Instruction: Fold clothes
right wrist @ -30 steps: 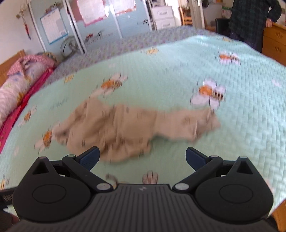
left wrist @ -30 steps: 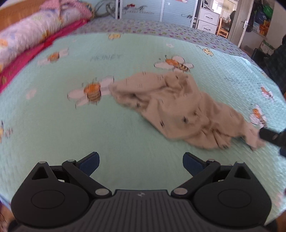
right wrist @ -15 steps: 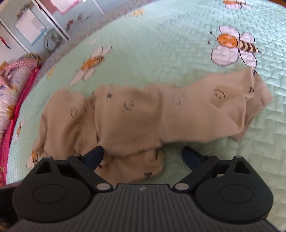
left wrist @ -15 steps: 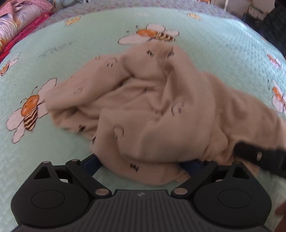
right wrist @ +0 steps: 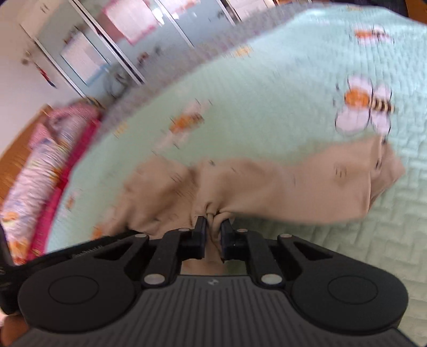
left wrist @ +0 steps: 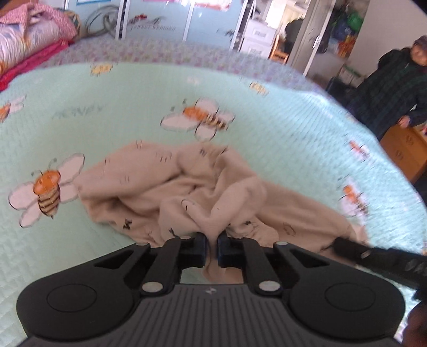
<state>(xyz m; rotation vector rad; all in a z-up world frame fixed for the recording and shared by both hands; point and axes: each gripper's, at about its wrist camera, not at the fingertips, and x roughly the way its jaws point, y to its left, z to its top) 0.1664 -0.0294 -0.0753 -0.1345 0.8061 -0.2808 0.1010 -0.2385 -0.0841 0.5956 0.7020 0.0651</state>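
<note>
A crumpled beige garment (left wrist: 186,186) with small dark prints lies on the mint bee-patterned quilt (left wrist: 133,101). My left gripper (left wrist: 211,247) is closing on a bunched fold at the garment's near edge, and the blue pads pinch the cloth between them. In the right wrist view the same garment (right wrist: 280,186) stretches out to the right. My right gripper (right wrist: 213,231) is also closing, with a gathered pleat of fabric squeezed between its pads. The black body of the right gripper (left wrist: 379,257) shows at the lower right of the left wrist view.
A person in a dark plaid top (left wrist: 395,88) stands by a wooden dresser (left wrist: 405,152) off the bed's right side. Floral and pink bedding (left wrist: 32,34) is piled at the far left. Wardrobe doors (left wrist: 160,24) stand behind the bed.
Both grippers went from wide open above the bed to down at the garment's near edge. Each has since closed on a fold of cloth, and the fabric has bunched up at the pads.
</note>
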